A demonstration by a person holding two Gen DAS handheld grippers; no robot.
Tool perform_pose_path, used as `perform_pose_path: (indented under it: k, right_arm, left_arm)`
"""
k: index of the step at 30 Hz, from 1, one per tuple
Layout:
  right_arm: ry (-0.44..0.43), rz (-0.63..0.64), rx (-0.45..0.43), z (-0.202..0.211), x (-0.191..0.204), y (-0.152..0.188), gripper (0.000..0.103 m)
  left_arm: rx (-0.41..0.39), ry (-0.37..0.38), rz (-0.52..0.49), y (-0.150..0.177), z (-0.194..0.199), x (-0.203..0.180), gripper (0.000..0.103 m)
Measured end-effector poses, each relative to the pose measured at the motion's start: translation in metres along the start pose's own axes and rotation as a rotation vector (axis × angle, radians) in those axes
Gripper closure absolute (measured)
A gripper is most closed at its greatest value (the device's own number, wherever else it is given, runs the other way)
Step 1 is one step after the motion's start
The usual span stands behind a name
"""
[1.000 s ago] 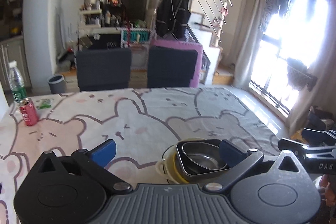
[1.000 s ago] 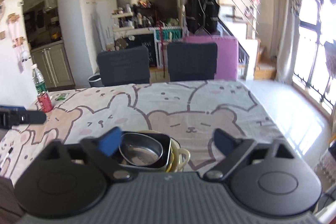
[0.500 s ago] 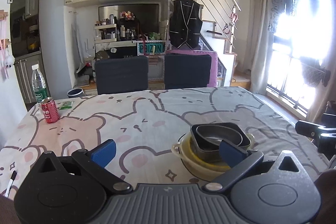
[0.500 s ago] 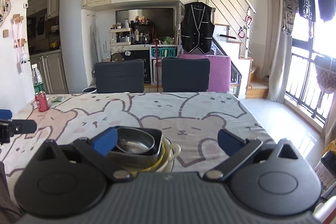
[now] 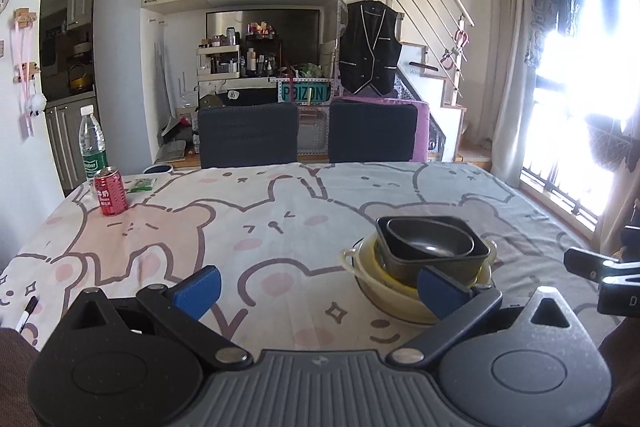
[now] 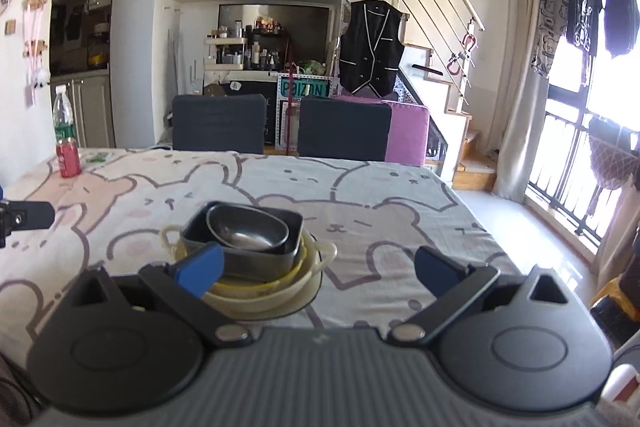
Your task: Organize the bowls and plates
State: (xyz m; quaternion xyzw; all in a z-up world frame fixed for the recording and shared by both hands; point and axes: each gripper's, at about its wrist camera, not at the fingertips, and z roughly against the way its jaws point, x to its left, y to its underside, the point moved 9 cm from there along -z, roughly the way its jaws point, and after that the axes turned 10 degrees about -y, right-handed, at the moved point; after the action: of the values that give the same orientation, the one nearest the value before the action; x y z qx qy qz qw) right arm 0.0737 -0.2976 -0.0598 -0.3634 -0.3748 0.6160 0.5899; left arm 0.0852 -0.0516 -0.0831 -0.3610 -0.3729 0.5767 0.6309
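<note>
Left tongs (image 5: 318, 285): spread wide, pinching nothing, held above the near edge of the desk (image 5: 280, 211).
Bottle (image 5: 93, 143) and red can (image 5: 110, 191): upright at the far left corner, can just in front of bottle.
Marker (image 5: 27, 311): seen only from the left wrist, lying at the near left edge.
Stack position: right of centre from the left wrist, left of centre from the right wrist; between the two tongs.
Stack order: steel bowl (image 6: 247, 229) inside a dark square dish (image 6: 256, 257), on a yellow bowl (image 6: 276, 277), in a cream two-handled bowl (image 6: 308, 281), on a flat plate (image 6: 288, 309).
Long axis: steel bowl oval, running left to right across both views; cream bowl's handles also left and right.
Right tongs (image 6: 318, 265): spread wide, empty, left fingertip (image 6: 200, 267) in front of the stack.
Right-wrist only: bare floor beyond the desk's right edge.
</note>
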Motion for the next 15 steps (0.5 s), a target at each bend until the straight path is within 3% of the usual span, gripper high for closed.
perform_pose_path:
  k: [15]
  right_arm:
    - [-0.010,-0.007,-0.007,0.003,0.000,0.012,0.000]
  left_arm:
    - [0.027,-0.002,-0.030,0.020,-0.009,-0.007,0.000]
